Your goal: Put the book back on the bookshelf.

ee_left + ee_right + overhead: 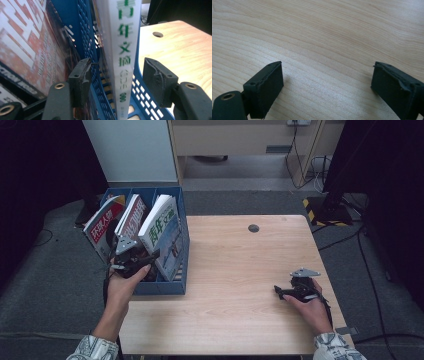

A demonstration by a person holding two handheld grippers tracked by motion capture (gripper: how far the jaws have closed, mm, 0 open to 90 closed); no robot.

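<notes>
- Left of frame: the left gripper, jaws apart, straddles the white-spined magazine in the blue file rack, apparently not pinching.
- Thin, floppy, glossy; best gripped by the spine.
- Lower right: the right gripper rests wide open on the wooden table.

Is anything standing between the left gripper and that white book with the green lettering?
Yes. The blue rack's mesh divider sits between one of the left gripper fingers and the white book; the other finger stands outside the rack's wall.
</notes>
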